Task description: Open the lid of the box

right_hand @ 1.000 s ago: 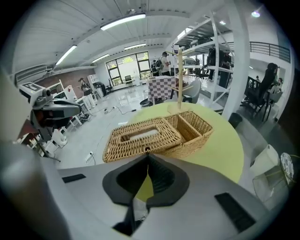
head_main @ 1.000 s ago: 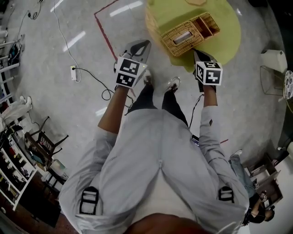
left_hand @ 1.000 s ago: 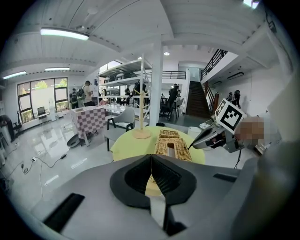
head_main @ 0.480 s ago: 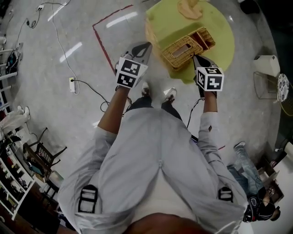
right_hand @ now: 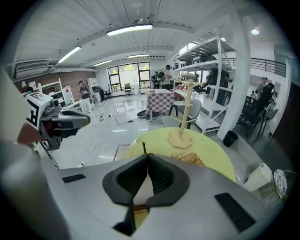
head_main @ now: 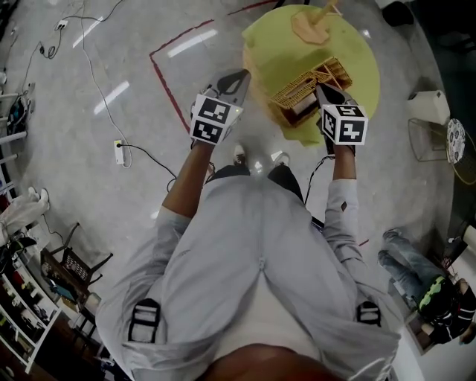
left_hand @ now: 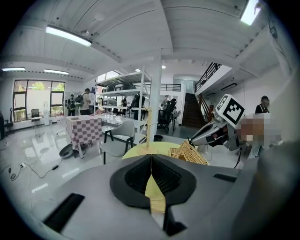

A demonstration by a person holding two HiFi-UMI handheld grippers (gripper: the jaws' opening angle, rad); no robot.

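A woven wicker box (head_main: 327,74) sits on the round yellow table (head_main: 275,45). Its lid (head_main: 296,97) is tilted, the near edge raised off the box. My right gripper (head_main: 321,90) is at that raised edge, shut on a thin dark tab (right_hand: 144,148) of the lid; part of the wicker (right_hand: 190,158) shows just past the jaws (right_hand: 147,155). From the left gripper view the right gripper (left_hand: 193,139) meets the tilted wicker lid (left_hand: 190,152). My left gripper (head_main: 241,76) hovers by the table's left edge, shut and empty (left_hand: 151,157).
A wooden stand (head_main: 316,22) rises from the far part of the table. Red tape (head_main: 167,82) marks the floor to the left, with a cable and a plug (head_main: 119,145) beyond it. A white bin (head_main: 428,108) stands right of the table.
Both grippers have moved forward towards the table and risen. The lid, flat on the box a second ago, now tilts up at its near edge with the right gripper.
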